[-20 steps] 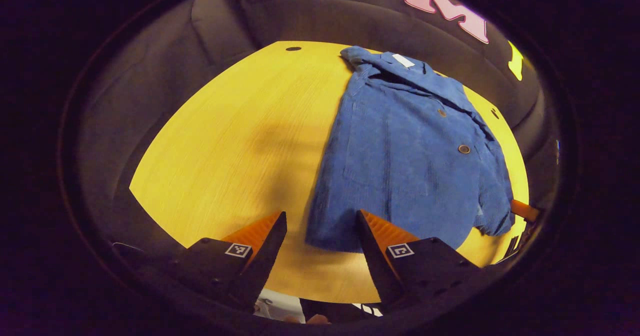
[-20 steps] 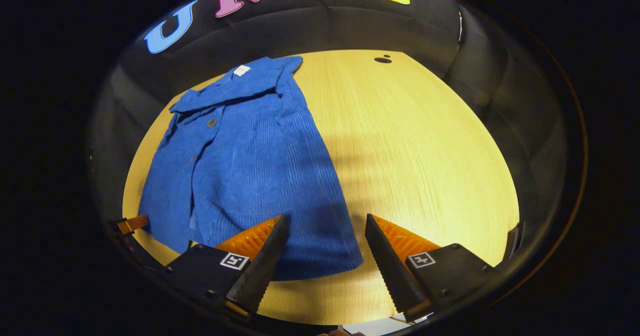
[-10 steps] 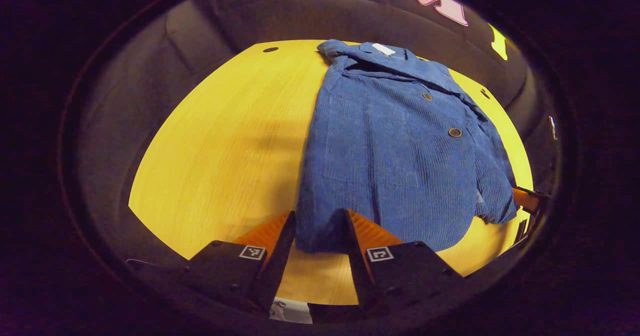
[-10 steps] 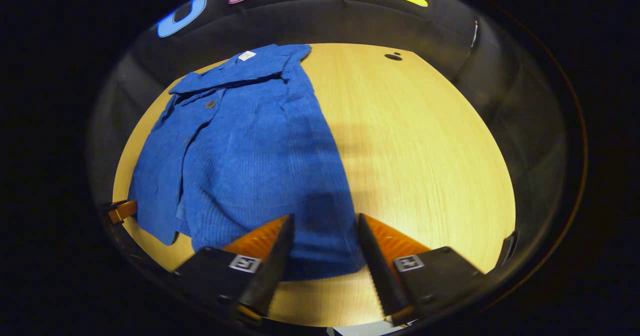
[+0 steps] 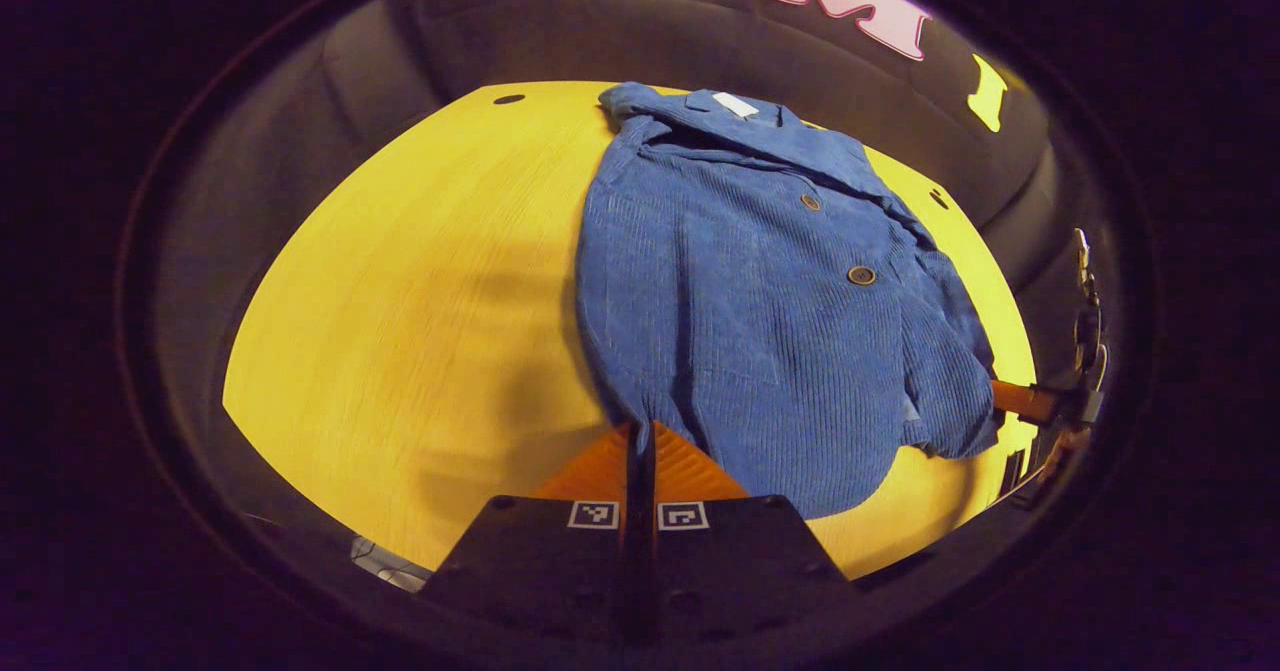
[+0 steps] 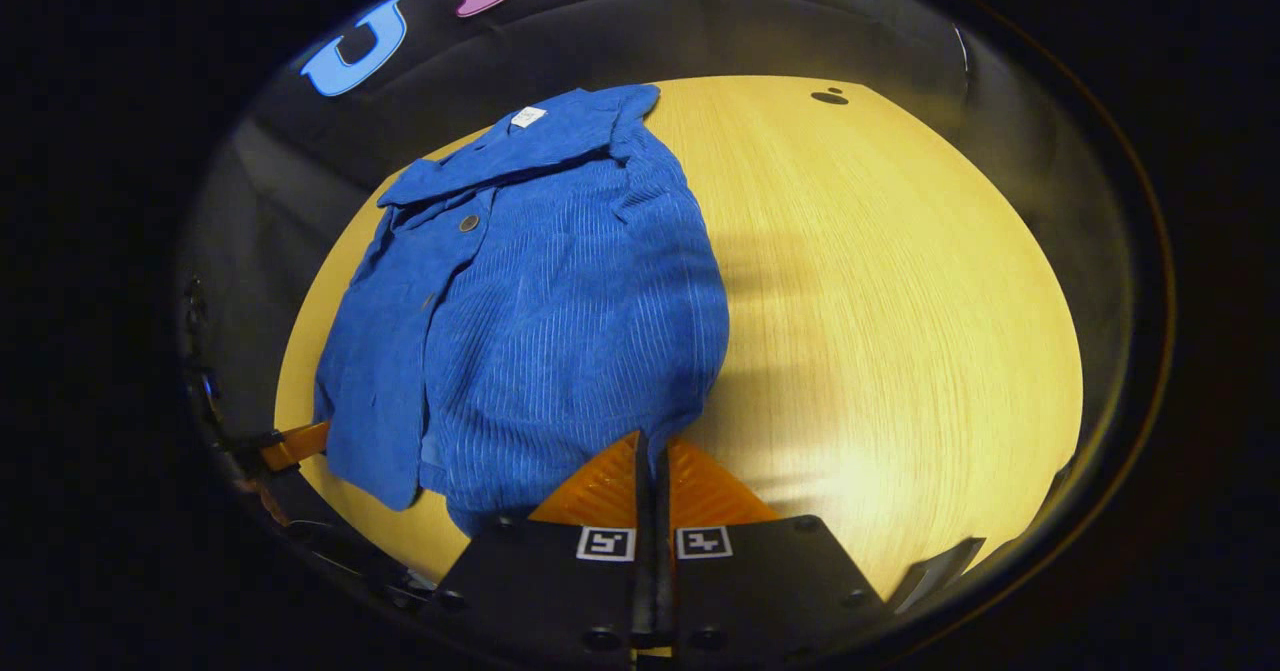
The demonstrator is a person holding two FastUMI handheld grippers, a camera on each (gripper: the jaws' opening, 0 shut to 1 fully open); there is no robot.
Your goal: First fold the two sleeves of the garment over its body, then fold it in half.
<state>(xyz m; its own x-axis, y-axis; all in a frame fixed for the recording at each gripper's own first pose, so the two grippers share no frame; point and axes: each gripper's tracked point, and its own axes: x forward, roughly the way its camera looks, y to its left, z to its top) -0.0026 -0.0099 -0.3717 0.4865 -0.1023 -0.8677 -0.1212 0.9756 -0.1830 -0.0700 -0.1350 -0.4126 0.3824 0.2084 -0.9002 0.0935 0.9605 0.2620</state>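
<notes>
blue corduroy jacket (image 5: 770,301) flat on yellow wood table (image 5: 420,311), collar far end, brown buttons, sleeves folded in | left gripper (image 5: 640,441) pinched closed on near hem corner | right gripper (image 6: 650,451) clamped on other hem corner

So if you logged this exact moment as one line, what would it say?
left hand-held gripper: shut on shirt hem corner | right hand-held gripper: shut on other hem corner | sleeves: folded over body | table: shirt flat
</notes>
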